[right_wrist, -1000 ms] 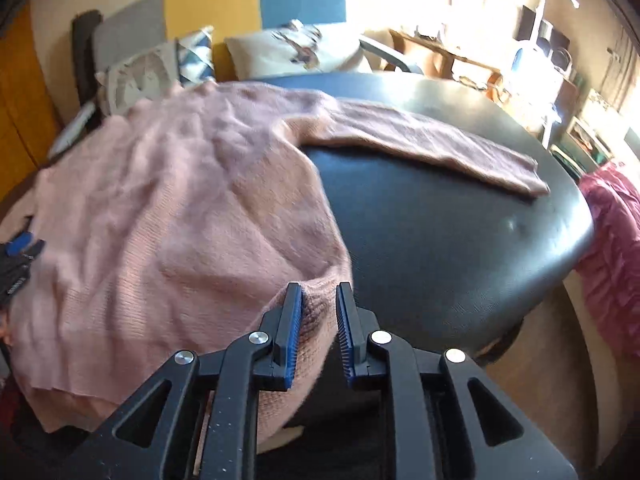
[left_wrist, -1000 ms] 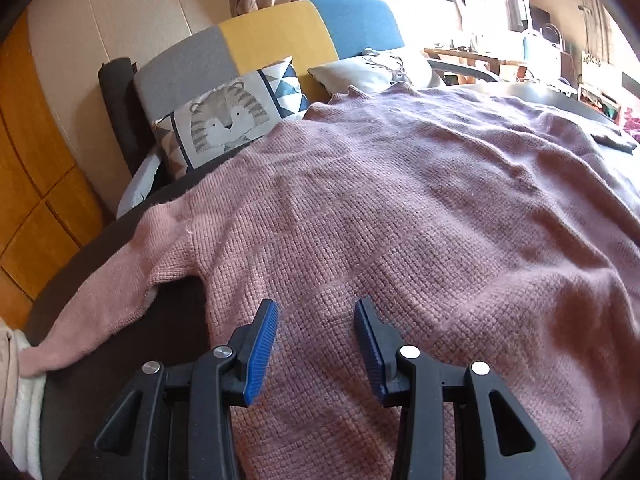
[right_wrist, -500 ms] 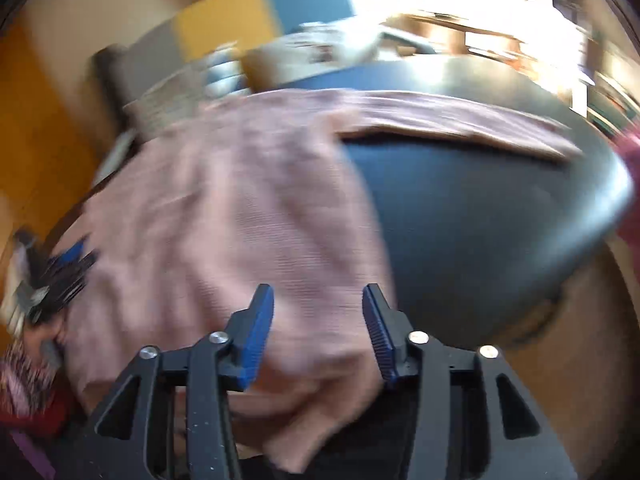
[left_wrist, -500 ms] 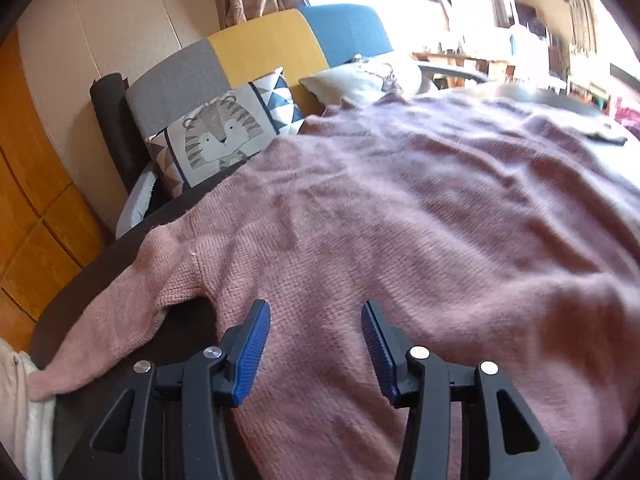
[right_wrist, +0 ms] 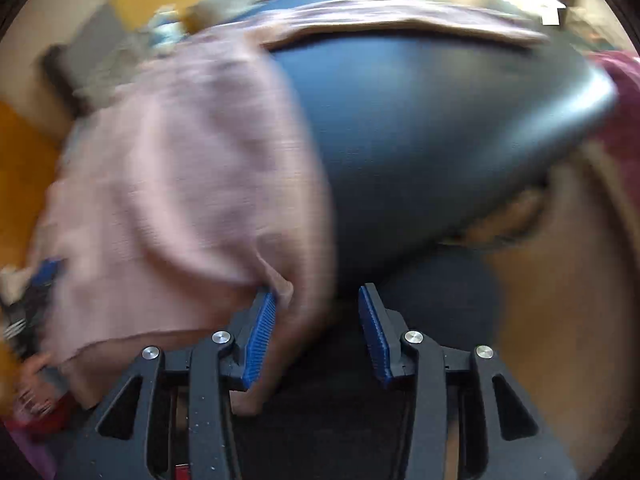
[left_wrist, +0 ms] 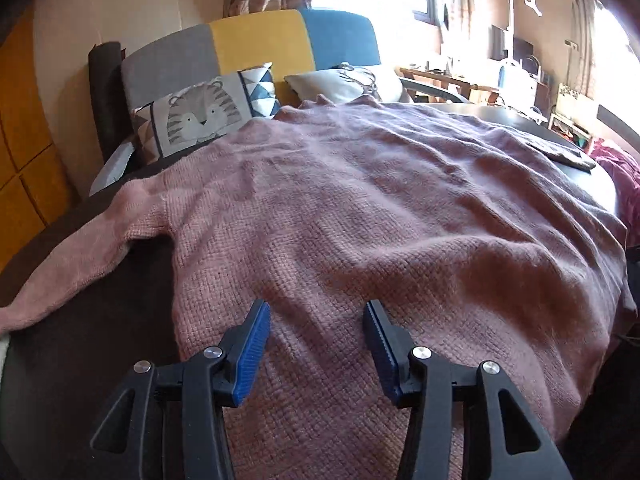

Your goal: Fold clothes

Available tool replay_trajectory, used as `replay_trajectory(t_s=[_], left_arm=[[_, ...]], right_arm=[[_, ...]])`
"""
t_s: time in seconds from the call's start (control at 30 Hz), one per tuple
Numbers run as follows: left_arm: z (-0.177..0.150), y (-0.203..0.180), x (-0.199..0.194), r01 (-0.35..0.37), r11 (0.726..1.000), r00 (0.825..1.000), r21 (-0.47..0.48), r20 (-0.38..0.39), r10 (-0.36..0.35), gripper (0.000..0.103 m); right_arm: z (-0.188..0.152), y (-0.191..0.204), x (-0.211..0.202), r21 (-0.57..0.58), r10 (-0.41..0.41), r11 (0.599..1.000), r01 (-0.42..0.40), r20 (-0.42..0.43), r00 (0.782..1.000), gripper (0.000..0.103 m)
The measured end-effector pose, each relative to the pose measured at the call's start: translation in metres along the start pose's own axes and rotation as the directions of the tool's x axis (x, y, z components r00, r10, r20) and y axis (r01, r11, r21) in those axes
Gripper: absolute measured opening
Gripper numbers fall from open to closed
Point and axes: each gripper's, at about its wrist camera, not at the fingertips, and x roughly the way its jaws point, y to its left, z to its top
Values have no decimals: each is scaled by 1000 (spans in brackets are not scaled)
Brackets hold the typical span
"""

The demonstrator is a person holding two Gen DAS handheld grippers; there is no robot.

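Lying spread over the dark table (left_wrist: 100, 300), the pink sweater (left_wrist: 360, 208); left gripper (left_wrist: 316, 340) gaping above its hem, nothing held. Right gripper (right_wrist: 316, 332), jaws just narrowing, unclamped at the hem corner. Risk: corner hangs off the table edge, may slip.

Ahead of my left hand-held gripper (left_wrist: 316, 344) the dark round desk (left_wrist: 100, 320) carries a pink knit sweater (left_wrist: 380, 208) spread flat, one sleeve trailing off to its left

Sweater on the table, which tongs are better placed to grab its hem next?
Probably right: the right tongs hang open with the sweater hem against one pad; the left tongs hover open over mid-fabric.
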Motion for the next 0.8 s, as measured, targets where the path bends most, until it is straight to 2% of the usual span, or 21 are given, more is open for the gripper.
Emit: replay_trajectory(t_s=[0.07, 0.13, 0.2, 0.3, 0.4, 0.5, 0.53, 0.57, 0.6, 0.7, 0.77, 0.8], left_arm=[[-1, 8, -1, 18, 999, 1000, -48, -9, -18, 51], [-3, 15, -3, 55, 994, 998, -99, -11, -57, 50], [-5, 17, -11, 120, 984, 993, -133, 9, -120, 50], [-9, 10, -34, 252, 960, 967, -126, 71, -245, 50], [-11, -4, -57, 318, 948, 943, -15, 109, -315, 50], [-18, -26, -68, 367, 924, 922, 106, 90, -377, 50], [-21, -32, -70, 380, 915, 916, 138, 80, -393, 50], [-24, -39, -72, 392, 904, 910, 169, 69, -408, 50], [-26, -45, -74, 404, 892, 905, 200, 57, -423, 50], [-35, -58, -75, 435, 859, 891, 269, 6, -453, 50], [-42, -63, -75, 455, 839, 883, 299, -28, -468, 50], [-46, -64, -73, 452, 836, 885, 312, -43, -463, 50]], right_arm=[[-2, -10, -11, 53, 107, 993, -109, 41, 993, 45], [-4, -7, -18, 49, 201, 978, -205, 75, 977, 45], [-2, 3, -18, 25, 242, 969, -245, 81, 967, 45], [0, 14, -8, -6, 276, 961, -276, 46, 960, 45], [1, 23, -3, -25, 323, 946, -323, 15, 946, 45], [5, 26, 8, -39, 311, 950, -311, -8, 950, 45], [4, 28, 6, -48, 308, 950, -307, -2, 952, 36], [3, 30, 4, -59, 302, 952, -302, -1, 953, 15], [2, 32, 4, -72, 292, 954, -293, -12, 956, 10], [3, 31, 1, -74, 277, 958, -276, -4, 961, 7], [5, 22, -1, -29, 286, 958, -285, 19, 958, 7], [7, 16, -2, 5, 298, 954, -298, 31, 954, 7]])
